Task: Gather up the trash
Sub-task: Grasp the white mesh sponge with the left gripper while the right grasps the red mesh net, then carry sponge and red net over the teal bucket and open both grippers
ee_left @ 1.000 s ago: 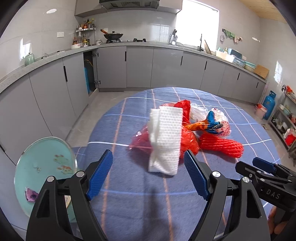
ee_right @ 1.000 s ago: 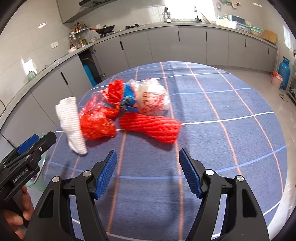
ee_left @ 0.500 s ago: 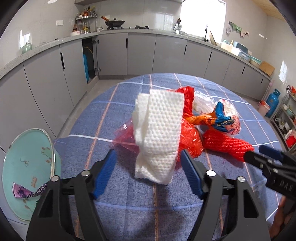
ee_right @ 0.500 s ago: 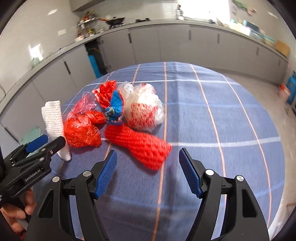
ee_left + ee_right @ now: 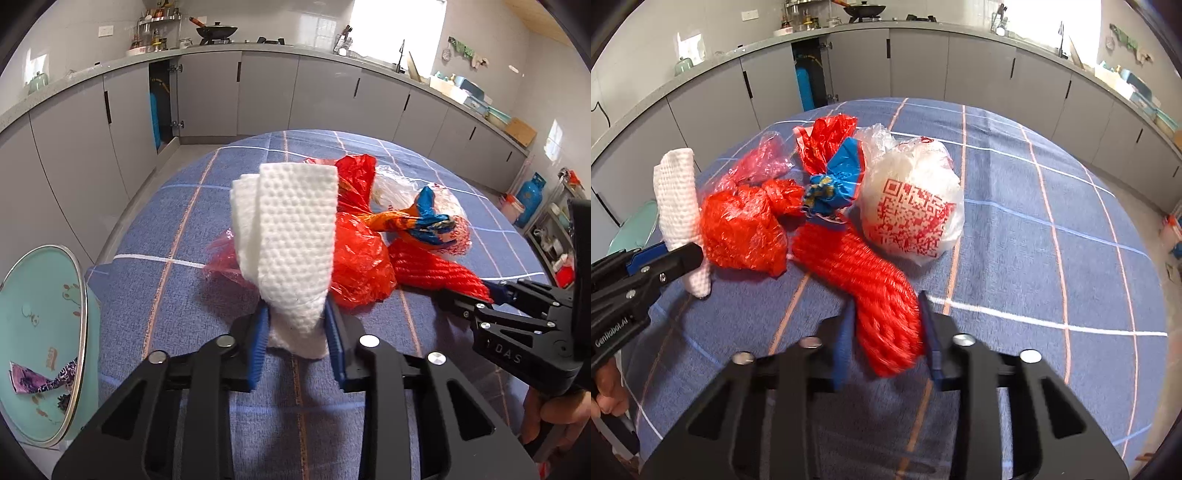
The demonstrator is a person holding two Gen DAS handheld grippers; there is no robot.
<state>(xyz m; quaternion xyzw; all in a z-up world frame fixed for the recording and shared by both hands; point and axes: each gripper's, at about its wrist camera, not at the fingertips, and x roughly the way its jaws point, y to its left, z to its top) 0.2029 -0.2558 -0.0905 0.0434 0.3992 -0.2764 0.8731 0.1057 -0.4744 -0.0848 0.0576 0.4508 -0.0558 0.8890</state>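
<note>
Trash lies bunched on a blue checked tablecloth (image 5: 177, 295). My left gripper (image 5: 295, 332) is shut on the lower end of a folded white paper towel (image 5: 291, 240), which stands upright; it also shows in the right wrist view (image 5: 679, 206). My right gripper (image 5: 886, 332) is shut on the near end of a red foam net sleeve (image 5: 871, 284). Behind lie a red plastic bag (image 5: 746, 229), a blue and orange wrapper (image 5: 834, 184) and a clear bag with a red QR print (image 5: 912, 206).
A teal bin with a steel rim (image 5: 40, 332) stands left of the table, with a purple wrapper (image 5: 33, 380) inside. Grey kitchen cabinets (image 5: 266, 96) run behind the table. A blue gas cylinder (image 5: 530, 199) stands at the far right.
Both grippers moved forward and closed: the left onto the paper towel, the right onto the red net sleeve. Both were open half a second ago.
</note>
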